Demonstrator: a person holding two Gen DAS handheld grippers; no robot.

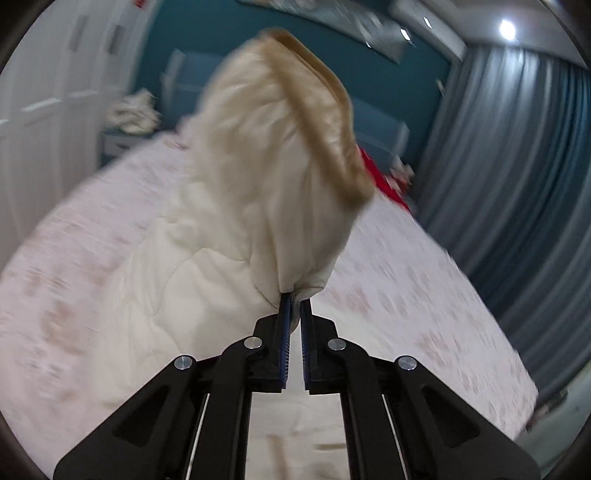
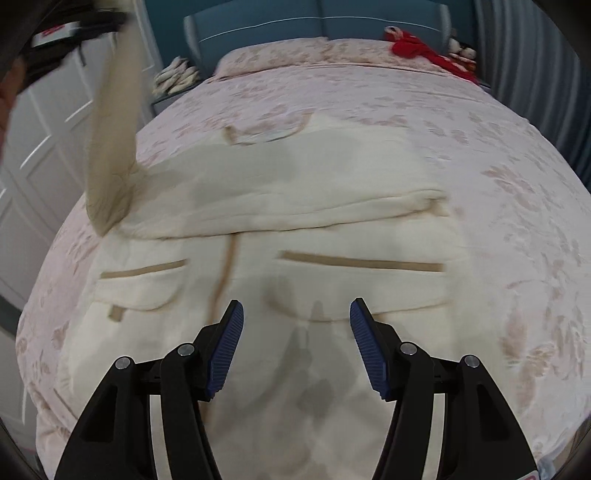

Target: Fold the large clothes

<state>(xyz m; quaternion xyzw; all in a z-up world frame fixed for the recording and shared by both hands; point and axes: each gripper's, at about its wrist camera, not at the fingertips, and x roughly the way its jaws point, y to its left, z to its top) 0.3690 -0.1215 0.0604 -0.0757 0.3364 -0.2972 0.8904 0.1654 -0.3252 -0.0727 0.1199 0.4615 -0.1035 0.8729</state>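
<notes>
A large cream padded coat [image 2: 295,206] with tan trim lies spread on the bed, pockets facing up, its right sleeve folded across the chest. My left gripper [image 1: 295,301] is shut on the coat's left sleeve [image 1: 273,177] and holds it lifted, tan cuff uppermost; the view is blurred. The lifted sleeve [image 2: 110,147] shows at the left in the right wrist view. My right gripper [image 2: 295,314] is open and empty, hovering over the coat's lower front between the two pockets.
The bed [image 2: 498,155] has a pink floral cover. A red garment [image 2: 424,50] lies by the blue headboard [image 2: 317,22]. White wardrobe doors [image 2: 44,140] stand to the left, grey curtains [image 1: 517,184] to the right. A pale bundle [image 2: 177,75] sits on the nightstand.
</notes>
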